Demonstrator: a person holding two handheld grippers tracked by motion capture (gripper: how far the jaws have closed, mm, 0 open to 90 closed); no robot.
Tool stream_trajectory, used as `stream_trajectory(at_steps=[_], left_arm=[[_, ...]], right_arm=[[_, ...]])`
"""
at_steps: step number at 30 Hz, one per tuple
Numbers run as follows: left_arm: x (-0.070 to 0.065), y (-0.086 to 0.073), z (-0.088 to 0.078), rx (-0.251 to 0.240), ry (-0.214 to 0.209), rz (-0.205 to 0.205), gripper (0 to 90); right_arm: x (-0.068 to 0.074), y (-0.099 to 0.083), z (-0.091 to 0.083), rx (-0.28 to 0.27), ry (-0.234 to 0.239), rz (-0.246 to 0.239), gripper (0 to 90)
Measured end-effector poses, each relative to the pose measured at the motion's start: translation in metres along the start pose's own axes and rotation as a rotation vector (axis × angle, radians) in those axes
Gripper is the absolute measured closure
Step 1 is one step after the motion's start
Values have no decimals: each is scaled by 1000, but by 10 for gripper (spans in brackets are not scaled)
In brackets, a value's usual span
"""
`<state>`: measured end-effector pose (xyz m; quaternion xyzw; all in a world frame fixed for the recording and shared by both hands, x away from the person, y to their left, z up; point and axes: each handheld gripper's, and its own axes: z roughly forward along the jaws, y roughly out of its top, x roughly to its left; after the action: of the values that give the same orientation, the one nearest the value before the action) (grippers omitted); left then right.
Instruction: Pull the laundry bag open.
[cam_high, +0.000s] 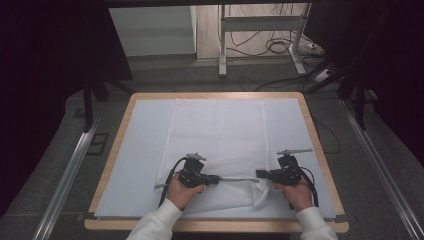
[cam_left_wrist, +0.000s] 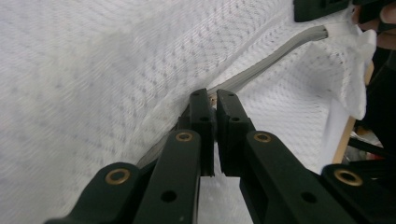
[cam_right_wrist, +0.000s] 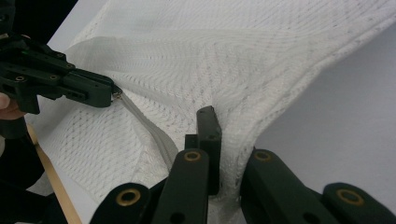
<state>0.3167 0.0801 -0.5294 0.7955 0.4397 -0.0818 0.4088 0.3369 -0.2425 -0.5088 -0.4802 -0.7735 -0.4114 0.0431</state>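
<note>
A white mesh bag (cam_high: 220, 131) lies flat on the covered table, its near edge lifted and bunched. A grey zipper (cam_high: 239, 179) runs along that near edge between my two grippers. My left gripper (cam_high: 218, 179) points right and is shut on the zipper pull (cam_left_wrist: 214, 98), with the zipper tape (cam_left_wrist: 275, 55) stretching away from it. My right gripper (cam_high: 258, 174) points left and is shut on the bag's mesh fabric (cam_right_wrist: 233, 116) at the zipper's end. In the right gripper view its jaws (cam_right_wrist: 224, 137) pinch a raised fold, and the left gripper (cam_right_wrist: 70, 84) holds the zipper (cam_right_wrist: 152, 130) at the left.
The table (cam_high: 320, 150) has a wooden rim and a pale blue cover. Metal rails (cam_high: 70, 170) run along the floor on both sides. A desk frame (cam_high: 260, 30) and loose cables (cam_high: 280, 47) stand beyond the far edge.
</note>
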Motion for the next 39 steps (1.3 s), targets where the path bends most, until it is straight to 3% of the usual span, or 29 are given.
stream_trajectory(at_steps=[13, 19, 29, 31, 34, 39], left_arm=[[7, -6, -8, -5, 2, -24, 868], [7, -7, -11, -2, 18, -9, 868], [14, -12, -21, -8, 32, -27, 868], [18, -13, -24, -12, 49, -38, 868], [23, -16, -29, -19, 38, -59, 868], [22, -17, -32, -16, 42, -49, 868]], right_arm=[[0, 0, 1, 5, -3, -3, 885], [-1, 0, 1, 8, 0, -3, 885], [-1, 0, 1, 6, -8, -1, 885], [-1, 0, 0, 6, -16, -1, 885], [-4, 0, -2, -4, -12, 4, 885], [-3, 0, -1, -1, -13, 0, 884]])
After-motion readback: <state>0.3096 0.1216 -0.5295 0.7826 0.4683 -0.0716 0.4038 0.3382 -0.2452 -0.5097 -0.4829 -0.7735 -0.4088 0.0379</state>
